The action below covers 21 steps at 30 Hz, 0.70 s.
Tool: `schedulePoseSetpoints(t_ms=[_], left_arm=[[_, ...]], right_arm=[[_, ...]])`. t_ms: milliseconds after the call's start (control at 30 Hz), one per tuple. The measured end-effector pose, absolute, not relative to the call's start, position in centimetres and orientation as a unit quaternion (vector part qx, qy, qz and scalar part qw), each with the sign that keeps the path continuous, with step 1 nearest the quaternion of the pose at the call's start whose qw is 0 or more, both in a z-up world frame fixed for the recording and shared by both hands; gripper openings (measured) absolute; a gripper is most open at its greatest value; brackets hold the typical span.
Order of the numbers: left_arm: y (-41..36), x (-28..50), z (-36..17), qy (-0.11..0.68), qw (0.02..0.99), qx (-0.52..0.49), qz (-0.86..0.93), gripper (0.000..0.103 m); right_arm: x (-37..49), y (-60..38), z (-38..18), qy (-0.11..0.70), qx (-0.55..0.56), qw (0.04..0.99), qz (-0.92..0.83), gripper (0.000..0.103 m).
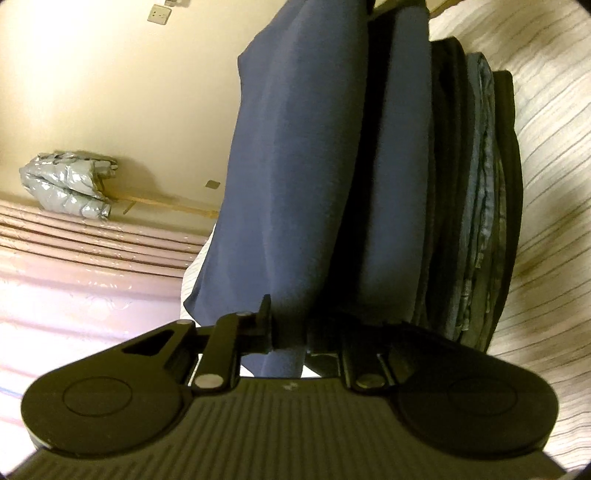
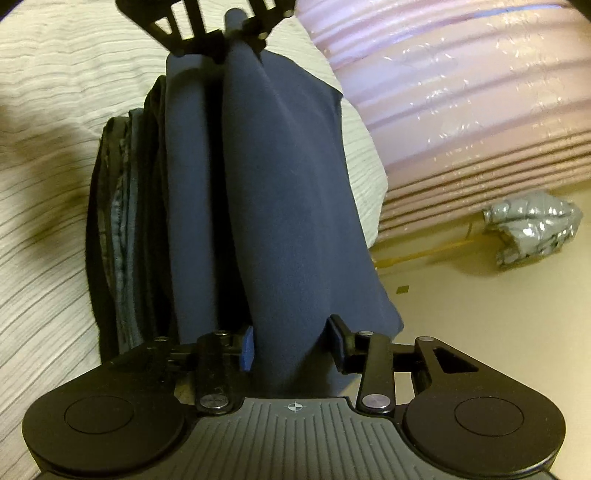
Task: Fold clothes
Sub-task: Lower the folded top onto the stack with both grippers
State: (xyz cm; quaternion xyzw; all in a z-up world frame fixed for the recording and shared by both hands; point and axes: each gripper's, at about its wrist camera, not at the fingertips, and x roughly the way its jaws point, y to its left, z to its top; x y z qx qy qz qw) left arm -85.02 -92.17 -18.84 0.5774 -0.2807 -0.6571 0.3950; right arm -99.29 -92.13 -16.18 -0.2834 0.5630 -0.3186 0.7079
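Observation:
A navy garment point(image 1: 288, 166) point(image 2: 288, 206) stretches between my two grippers as a long fold. My left gripper point(image 1: 288, 332) is shut on one end of it, and the same gripper shows at the top of the right wrist view point(image 2: 229, 33). At the other end, my right gripper point(image 2: 291, 343) is shut on the cloth, its blue pads point(image 2: 246, 349) pressed on a bunched part. Beside the held fold lies a stack of folded clothes point(image 1: 472, 203) point(image 2: 122, 221), dark and grey-blue, with another navy layer point(image 1: 402, 184) against it.
The stack rests on a white striped bedsheet point(image 1: 554, 147) point(image 2: 44, 258). A pink quilt point(image 1: 74, 266) point(image 2: 461, 110) lies beyond the navy garment. A silver puffy jacket point(image 1: 66, 184) point(image 2: 532, 229) sits against a beige surface, and a wall socket point(image 1: 159, 14) is in the corner.

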Motion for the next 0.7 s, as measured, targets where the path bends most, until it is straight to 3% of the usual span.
schedulePoseSetpoints(t_ms=[200, 233, 367, 700], left_arm=[[-93.1, -84.8, -19.0, -0.272, 0.392, 0.582, -0.659, 0.012], [-93.2, -84.7, -19.0, -0.27, 0.391, 0.582, -0.66, 0.011], [-94.0, -84.9, -17.8, -0.261, 0.405, 0.571, -0.664, 0.009], [-93.6, -84.9, -17.4, -0.27, 0.401, 0.566, -0.668, 0.008]], right_arm=[[-100.4, -93.0, -16.3, 0.563, -0.246, 0.715, -0.334, 0.04], [-100.6, -93.4, -16.2, 0.559, -0.232, 0.722, -0.337, 0.031], [-100.9, -94.1, -15.1, 0.551, -0.219, 0.728, -0.344, 0.023], [-101.2, -93.0, -15.0, 0.542, -0.201, 0.732, -0.36, 0.022]])
